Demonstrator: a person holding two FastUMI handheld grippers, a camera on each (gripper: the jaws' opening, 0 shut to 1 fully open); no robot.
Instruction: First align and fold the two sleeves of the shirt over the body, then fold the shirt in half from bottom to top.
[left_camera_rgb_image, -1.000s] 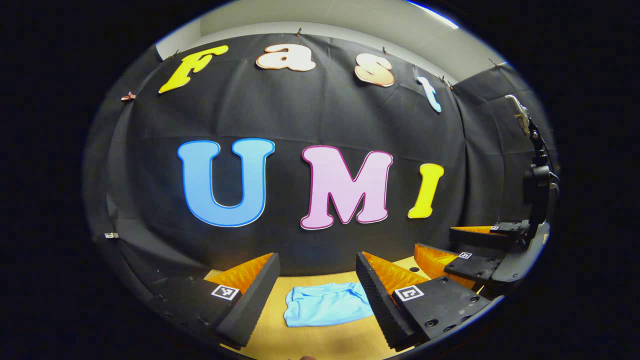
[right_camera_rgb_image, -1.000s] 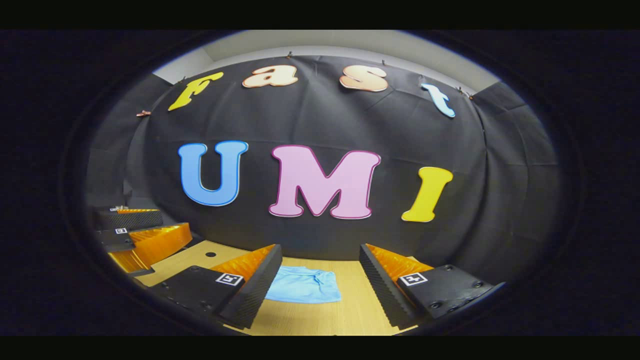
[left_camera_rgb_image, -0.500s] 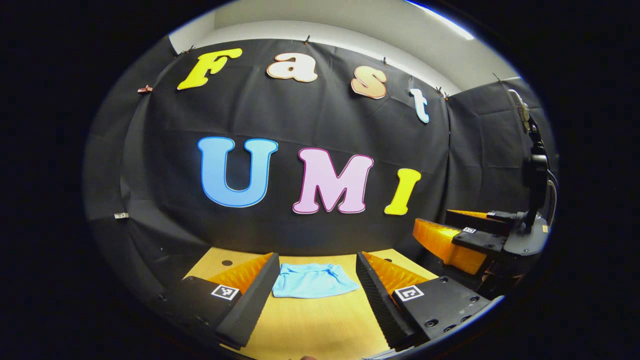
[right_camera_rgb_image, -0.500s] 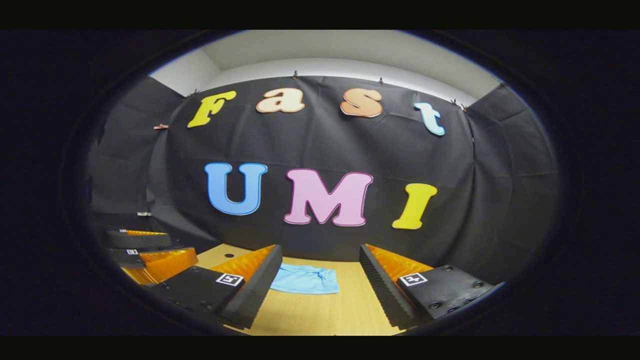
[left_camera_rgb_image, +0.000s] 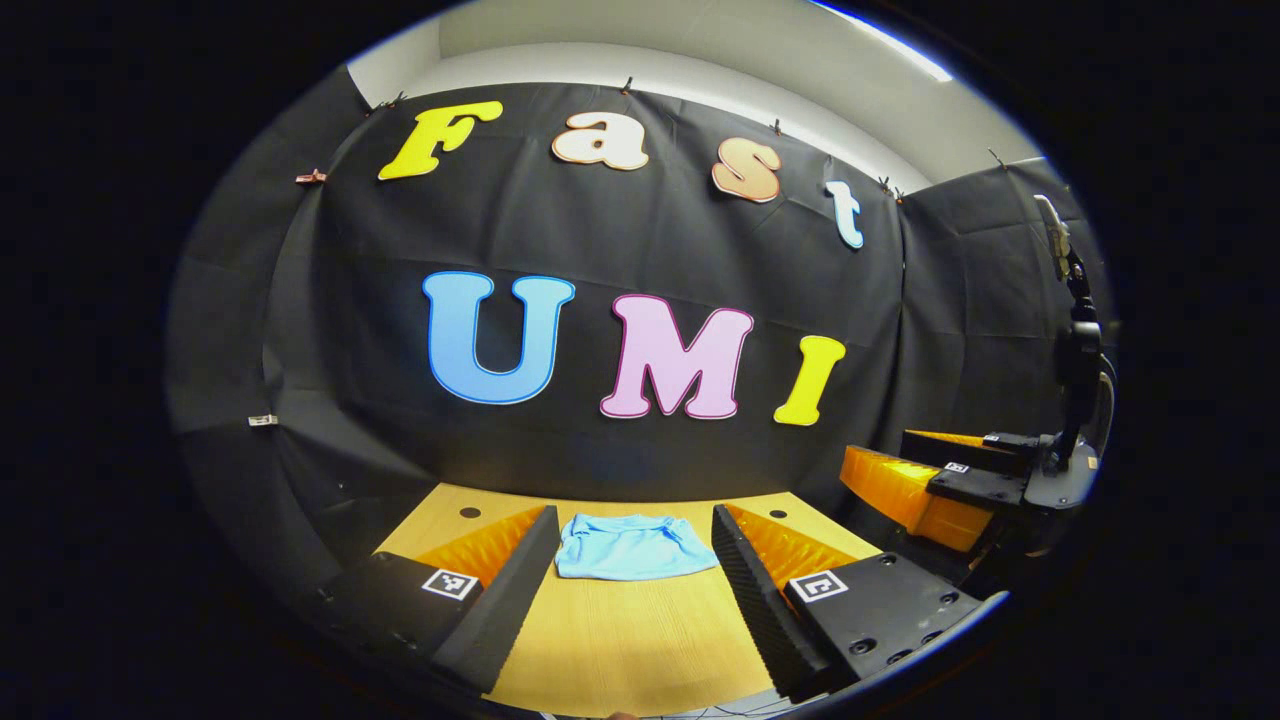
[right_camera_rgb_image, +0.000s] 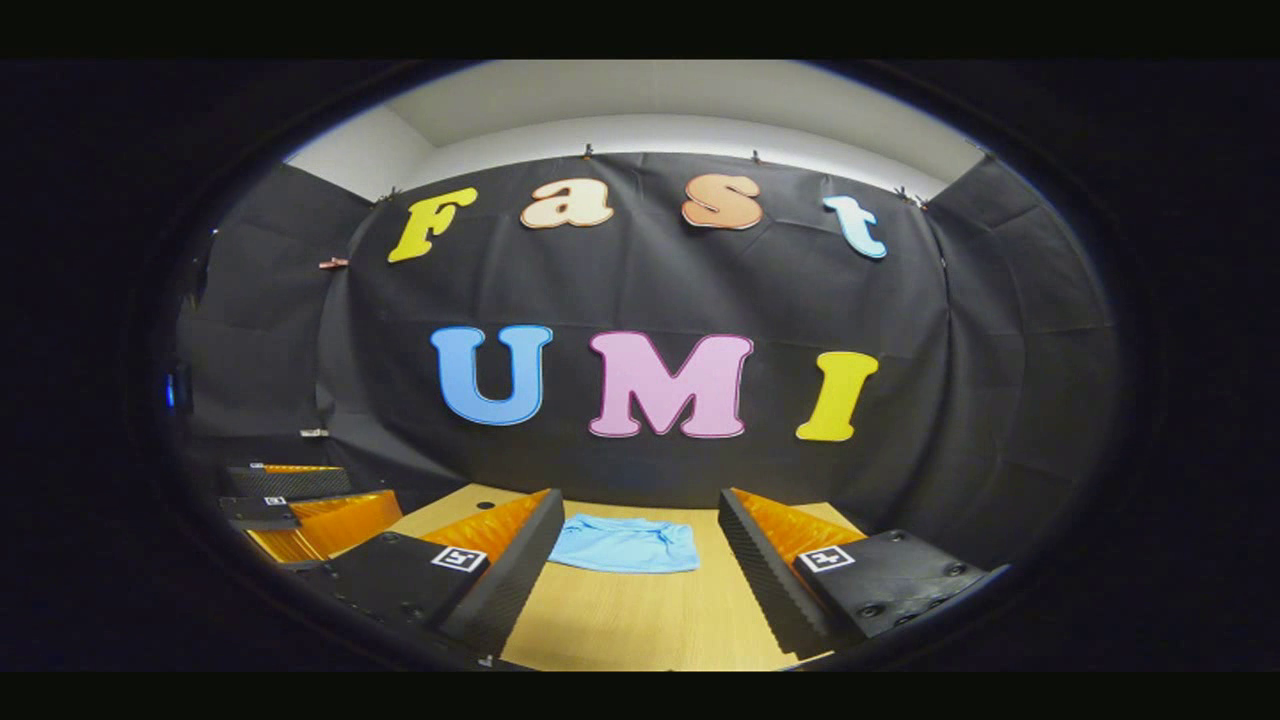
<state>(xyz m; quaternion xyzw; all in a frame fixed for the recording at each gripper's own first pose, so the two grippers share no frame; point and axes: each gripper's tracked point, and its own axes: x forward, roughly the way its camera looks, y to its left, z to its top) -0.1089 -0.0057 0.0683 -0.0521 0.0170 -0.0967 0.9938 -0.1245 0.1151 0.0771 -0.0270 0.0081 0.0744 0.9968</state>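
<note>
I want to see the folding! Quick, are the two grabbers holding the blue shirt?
Left gripper: open, holding nothing; the shirt lies on the table beyond it.
Right gripper: open, holding nothing.

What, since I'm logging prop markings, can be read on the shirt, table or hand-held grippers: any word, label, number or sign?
No readable text.
shirt: plain, no print.
table: bare wood, no writing.
left hand-held gripper and right hand-held gripper: square tags with black-and-white code patterns, not letters or numbers.
</note>
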